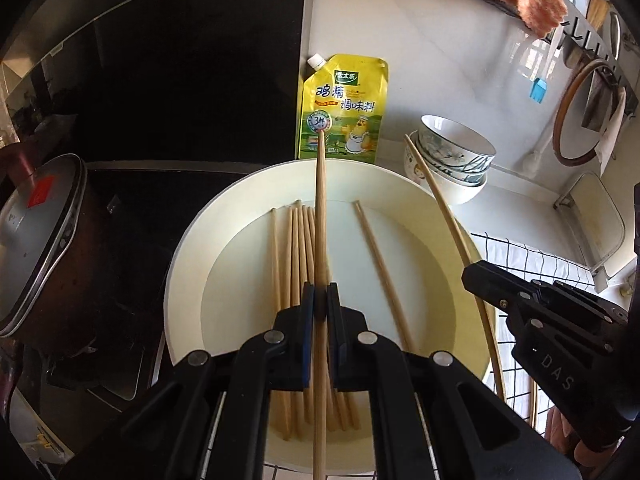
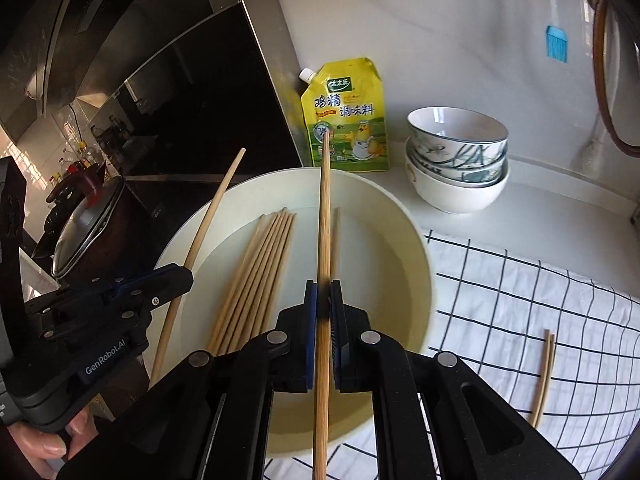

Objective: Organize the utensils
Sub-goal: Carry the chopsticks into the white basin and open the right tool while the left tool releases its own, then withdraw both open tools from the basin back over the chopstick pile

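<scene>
My left gripper clamps one chopstick; right gripper clamps second chopstick. Both over cream basin. Loose chopsticks in basin; pair on checked cloth.

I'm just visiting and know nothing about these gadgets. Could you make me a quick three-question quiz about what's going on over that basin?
1. True or false: the left gripper and the right gripper each clamp one chopstick.
2. Where are most chopsticks lying? A) in the basin B) in the stacked bowls C) on the pot
3. Fill in: two chopsticks already lie on the checked ____.

Key: 1 true; 2 A; 3 cloth. The left chopstick and the right chopstick both point toward the yellow pouch.
</scene>
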